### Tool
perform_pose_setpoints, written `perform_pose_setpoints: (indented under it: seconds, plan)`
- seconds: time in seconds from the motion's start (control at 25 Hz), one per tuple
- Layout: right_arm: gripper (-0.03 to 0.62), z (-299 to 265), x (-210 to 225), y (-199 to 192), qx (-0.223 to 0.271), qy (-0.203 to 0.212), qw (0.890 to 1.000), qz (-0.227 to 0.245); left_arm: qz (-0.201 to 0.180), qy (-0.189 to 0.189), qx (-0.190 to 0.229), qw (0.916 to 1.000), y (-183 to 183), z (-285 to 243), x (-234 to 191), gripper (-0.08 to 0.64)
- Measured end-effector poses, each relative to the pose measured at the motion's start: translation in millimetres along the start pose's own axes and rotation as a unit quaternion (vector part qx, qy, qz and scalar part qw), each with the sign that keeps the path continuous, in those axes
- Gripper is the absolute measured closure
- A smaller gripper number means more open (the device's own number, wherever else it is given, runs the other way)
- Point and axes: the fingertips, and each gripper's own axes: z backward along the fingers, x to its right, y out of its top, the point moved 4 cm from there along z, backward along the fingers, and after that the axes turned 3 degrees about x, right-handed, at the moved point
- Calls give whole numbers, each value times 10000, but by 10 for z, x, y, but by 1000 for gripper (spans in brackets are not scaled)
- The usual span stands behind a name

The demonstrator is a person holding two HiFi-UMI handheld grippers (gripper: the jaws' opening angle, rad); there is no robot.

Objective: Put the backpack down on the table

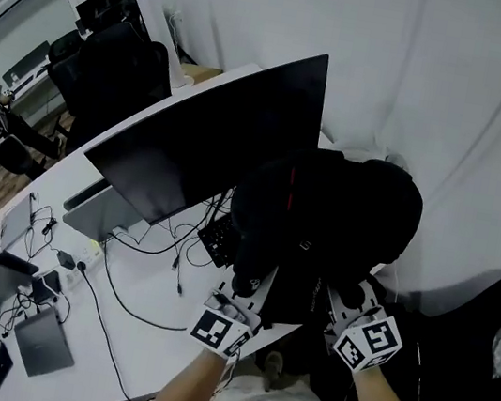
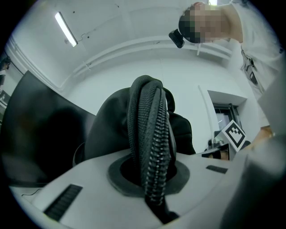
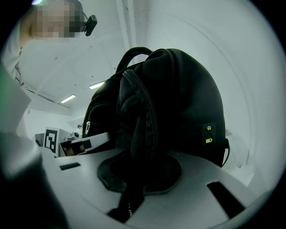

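Clenching left gripper (image 2: 154,181) and right gripper (image 3: 136,176) on zipper folds of the backpack (image 1: 325,212), I held it at the table's (image 1: 146,287) near edge, visible only in head view.

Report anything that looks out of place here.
Nothing damaged or spilled. The backpack is bunched up, pinched by its zipper seams in the left gripper and right gripper; loose cables sprawl across the table.
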Motion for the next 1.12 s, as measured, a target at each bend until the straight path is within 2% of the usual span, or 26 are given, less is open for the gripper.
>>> perform_pose_setpoints:
  seconds: [0.28, 0.72, 1.12]
  plan:
    - [552, -185, 57, -225, -19, -119, 9998, -157, 140, -6, -151, 9998, -252, 2, -203, 545]
    - [545, -203, 84, -544, 186, -278, 9994, -123, 209, -133, -208, 9995, -572, 103, -291, 543]
    - [522, -62, 28, -712, 373, -183, 9991, 54, 33, -4, -202, 9998, -661, 274, -201, 531]
